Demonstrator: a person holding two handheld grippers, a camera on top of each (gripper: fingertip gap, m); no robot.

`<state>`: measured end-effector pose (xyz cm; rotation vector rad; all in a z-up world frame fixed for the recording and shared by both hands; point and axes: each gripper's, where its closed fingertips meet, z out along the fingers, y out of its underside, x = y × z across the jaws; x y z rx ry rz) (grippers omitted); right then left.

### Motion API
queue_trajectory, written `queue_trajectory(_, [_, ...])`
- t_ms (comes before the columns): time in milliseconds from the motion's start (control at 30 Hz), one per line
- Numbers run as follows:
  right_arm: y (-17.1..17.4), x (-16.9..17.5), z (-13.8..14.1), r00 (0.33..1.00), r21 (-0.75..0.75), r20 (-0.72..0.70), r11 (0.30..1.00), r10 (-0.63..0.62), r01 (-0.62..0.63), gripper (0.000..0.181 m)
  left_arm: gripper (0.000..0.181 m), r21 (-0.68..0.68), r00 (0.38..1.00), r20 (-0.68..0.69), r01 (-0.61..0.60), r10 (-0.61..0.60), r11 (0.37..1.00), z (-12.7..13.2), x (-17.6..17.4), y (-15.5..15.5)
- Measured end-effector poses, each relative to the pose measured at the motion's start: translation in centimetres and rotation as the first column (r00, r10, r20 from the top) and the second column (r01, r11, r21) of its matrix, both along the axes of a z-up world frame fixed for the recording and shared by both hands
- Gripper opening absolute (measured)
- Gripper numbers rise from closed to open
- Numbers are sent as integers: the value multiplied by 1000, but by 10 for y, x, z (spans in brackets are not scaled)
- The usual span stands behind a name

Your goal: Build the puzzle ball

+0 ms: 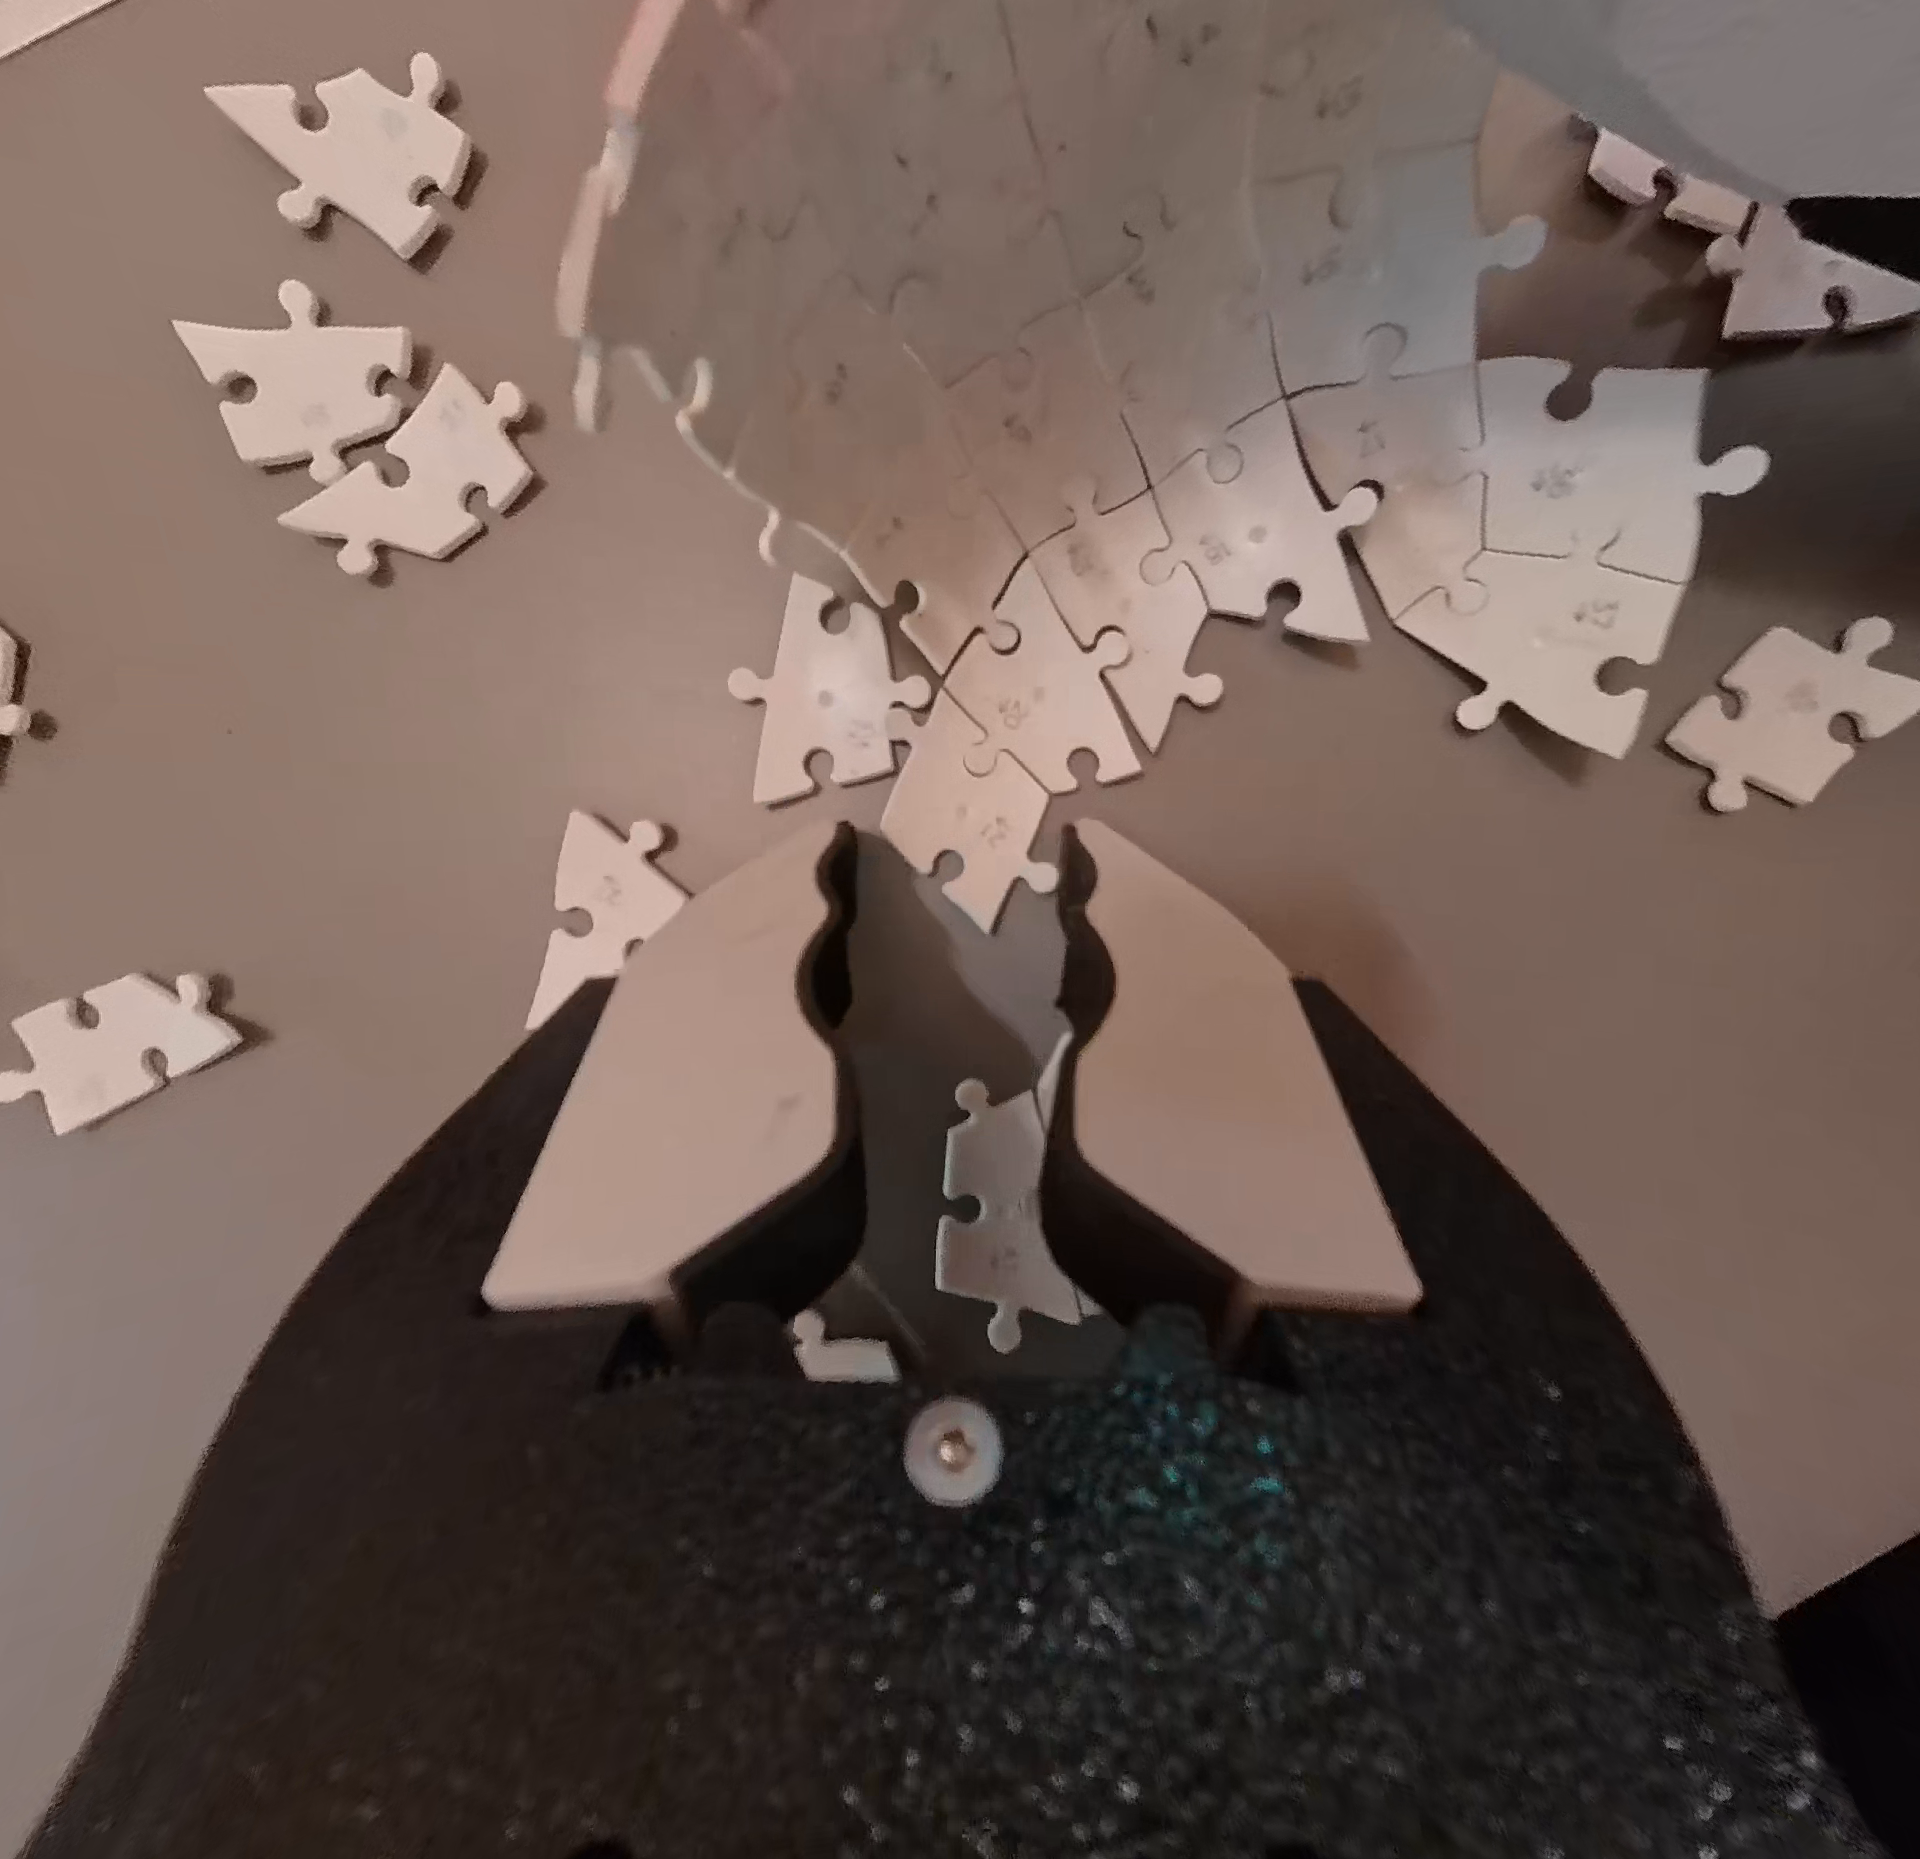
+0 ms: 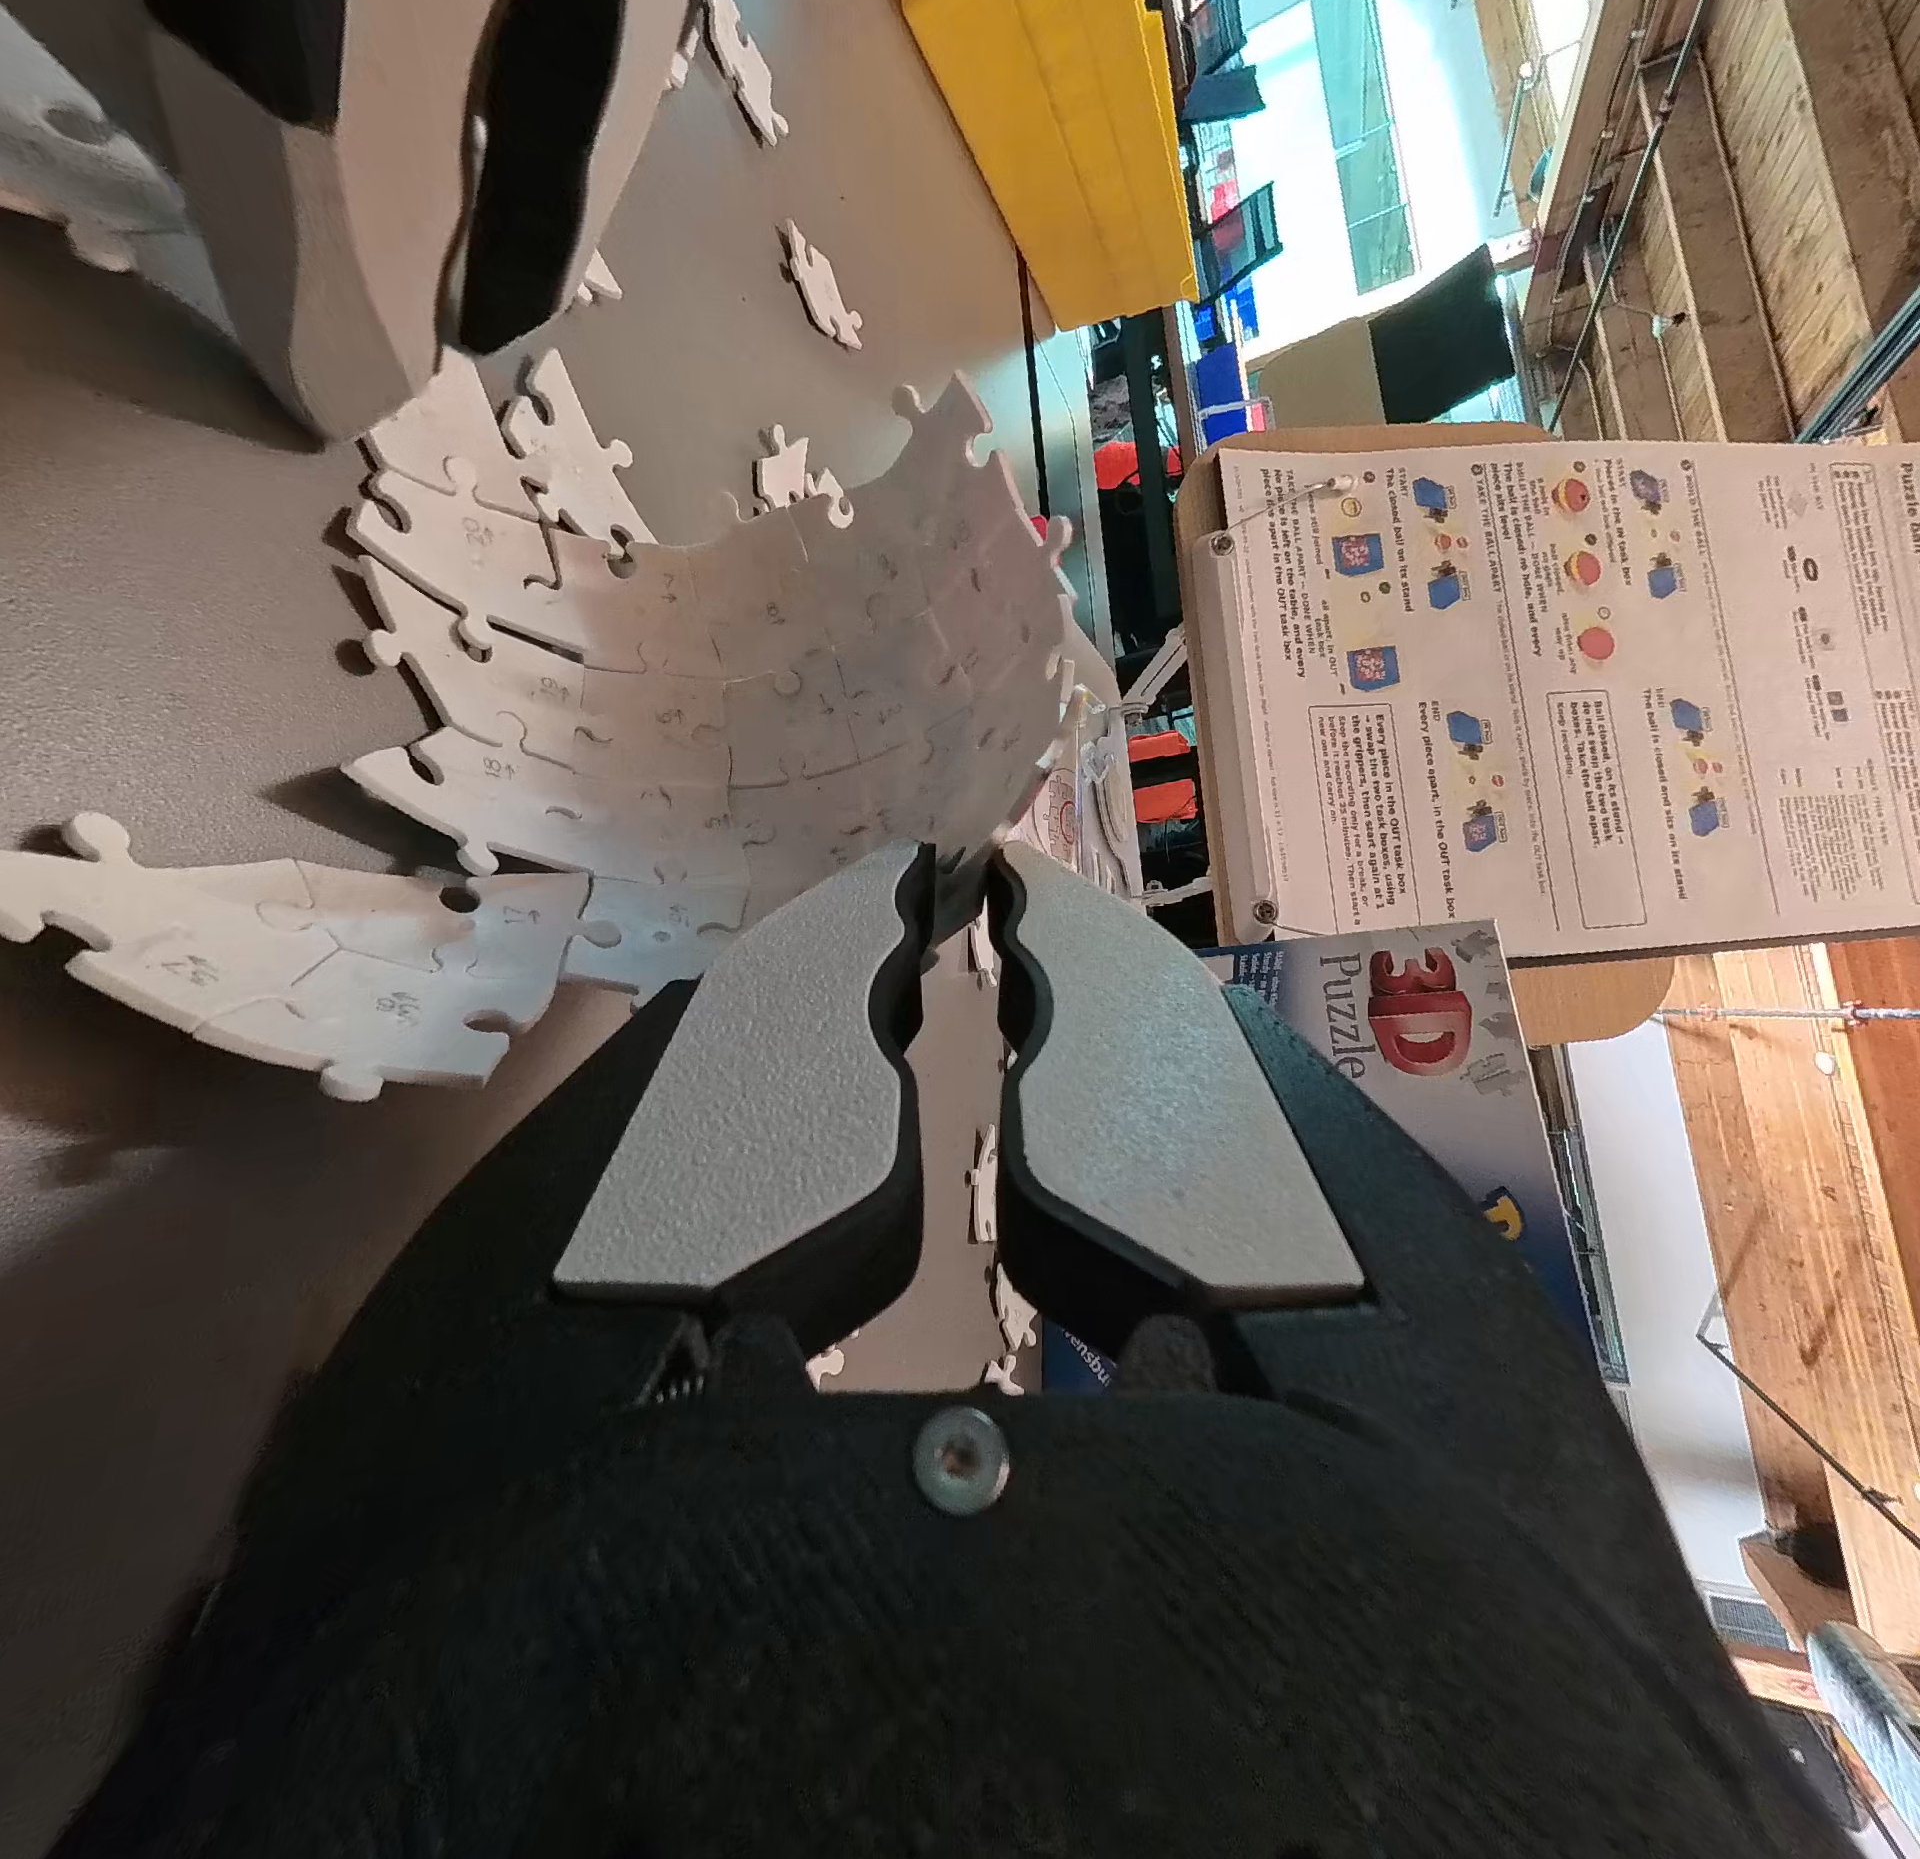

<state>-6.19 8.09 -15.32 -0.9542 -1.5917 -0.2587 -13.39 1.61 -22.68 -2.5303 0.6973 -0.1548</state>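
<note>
One grey desk (image 1: 312, 770) fills left wrist frame, carrying everything. Half-built curved white puzzle-ball shell (image 1: 1039, 355), inner numbered side showing, upper centre, tipped up, likely so open edge faces incoming pieces. Right tongs (image 2: 961, 864) nearly closed at shell rim, apparently pinching it steady; grip itself hidden. Left tongs (image 1: 961, 853) gaping wide, tips flanking shell's lowest piece, nothing held. Loose white pieces (image 1: 343, 162) scattered left.

Grey table (image 1: 312, 666), yellow bin (image 2: 1060, 126), wooden plank wall (image 2: 1766, 199), bright windows (image 2: 1340, 116)
</note>
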Motion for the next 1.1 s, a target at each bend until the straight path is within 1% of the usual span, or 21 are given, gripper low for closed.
queue_trajectory(100, [0,1,0,1000,0,1,1000,-1,1,9,45,-20,1000,-10,17,-17,1000,1,0,-5])
queue_trajectory(167, [0,1,0,1000,0,1,1000,-1,1,9,45,-2,999,-18,28,-28,1000,7,0,-4])
queue_trajectory(200, [0,1,0,1000,0,1,1000,-2,2,9,39,37,999,-15,47,-46,998,13,2,-1])
queue_trajectory(300, [0,1,0,1000,0,-1,1000,-1,1,9,3,193,983,-13,183,-184,964,31,18,11])
queue_trajectory(333, [0,1,0,1000,1,0,1000,-1,1,9,0,215,974,-40,227,-223,950,32,20,13])
queue_trajectory(400, [0,1,1,1000,2,1,1000,-1,1,9,0,191,957,-98,287,-273,939,24,19,14])
queue_trajectory(500, [0,1,1,1000,4,3,1000,-1,1,9,0,179,944,-112,326,-310,928,16,22,16])
queue_trajectory(633, [0,0,1,1000,5,2,1000,-1,1,9,0,178,934,-141,349,-327,920,10,23,18])
queue_trajectory(800, [0,1,1,1000,2,-2,1000,-1,1,9,0,203,924,-159,375,-347,905,10,30,20])
queue_trajectory(900, [0,0,1,1000,1,-6,1000,1,-1,9,0,187,913,-178,398,-367,898,5,33,20])
queue_trajectory(967, [0,1,1,1000,-1,-7,1000,0,0,9,0,191,910,-195,401,-366,896,4,32,21])
queue_trajectory(1100, [0,0,1,1000,-5,-15,1000,1,-1,9,0,191,915,-184,391,-358,901,3,33,21])
